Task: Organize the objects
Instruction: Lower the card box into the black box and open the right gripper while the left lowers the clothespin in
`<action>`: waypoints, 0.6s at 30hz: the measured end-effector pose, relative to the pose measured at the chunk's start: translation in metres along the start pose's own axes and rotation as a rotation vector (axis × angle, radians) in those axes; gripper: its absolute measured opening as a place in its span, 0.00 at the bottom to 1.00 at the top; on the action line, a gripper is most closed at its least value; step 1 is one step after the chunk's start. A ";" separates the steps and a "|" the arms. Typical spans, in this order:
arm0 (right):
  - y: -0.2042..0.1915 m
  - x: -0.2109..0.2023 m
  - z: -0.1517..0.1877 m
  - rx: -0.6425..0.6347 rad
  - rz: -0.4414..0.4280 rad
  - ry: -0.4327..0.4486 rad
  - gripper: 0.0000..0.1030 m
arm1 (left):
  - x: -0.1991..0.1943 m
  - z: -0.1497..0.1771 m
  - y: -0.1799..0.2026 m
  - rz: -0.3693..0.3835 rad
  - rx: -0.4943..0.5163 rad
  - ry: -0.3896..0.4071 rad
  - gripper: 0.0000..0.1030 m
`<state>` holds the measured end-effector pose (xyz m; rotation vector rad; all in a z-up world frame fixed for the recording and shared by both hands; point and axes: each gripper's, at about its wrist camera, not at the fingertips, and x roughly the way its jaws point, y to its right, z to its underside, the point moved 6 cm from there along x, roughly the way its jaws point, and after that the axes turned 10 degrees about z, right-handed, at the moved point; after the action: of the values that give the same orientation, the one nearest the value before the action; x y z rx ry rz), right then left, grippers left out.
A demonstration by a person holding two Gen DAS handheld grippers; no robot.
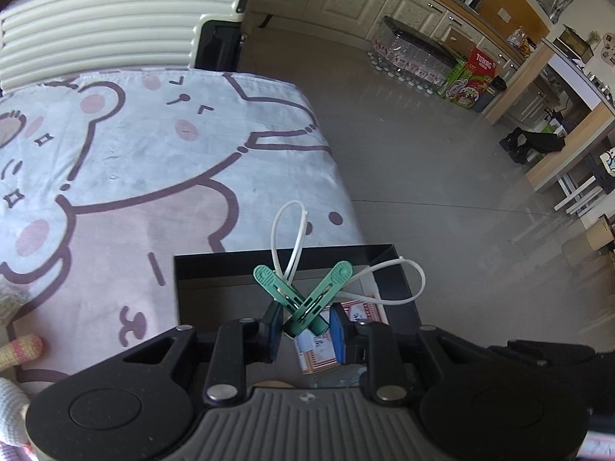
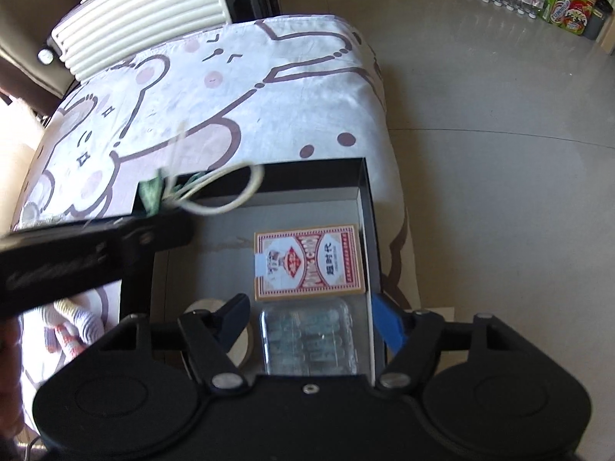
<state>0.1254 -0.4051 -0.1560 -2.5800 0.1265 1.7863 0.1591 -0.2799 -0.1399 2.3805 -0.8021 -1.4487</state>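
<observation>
While gripped, green clips (image 1: 303, 303) hang above the black box's (image 1: 399, 280) open middle.

Bright daylight glares off the floor (image 1: 442, 176); fisheye edges bend and darken, and the right wrist view shows motion blur.

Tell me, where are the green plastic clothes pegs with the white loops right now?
The green plastic clothes pegs are pinched in the left gripper, hanging above the black open box on the cartoon bedsheet, over the red playing-card pack.
</observation>
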 end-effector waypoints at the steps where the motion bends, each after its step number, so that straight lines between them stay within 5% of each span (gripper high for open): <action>1: -0.001 -0.001 0.002 -0.009 -0.005 0.000 0.69 | 0.003 0.000 0.001 0.008 -0.003 -0.004 0.26; 18: 0.019 0.009 0.009 -0.078 -0.008 -0.030 0.68 | 0.076 -0.006 0.017 0.099 0.019 -0.077 0.31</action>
<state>0.1186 -0.4239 -0.1667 -2.6005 0.0478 1.8628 0.1860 -0.3372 -0.1859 2.2758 -0.9426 -1.5075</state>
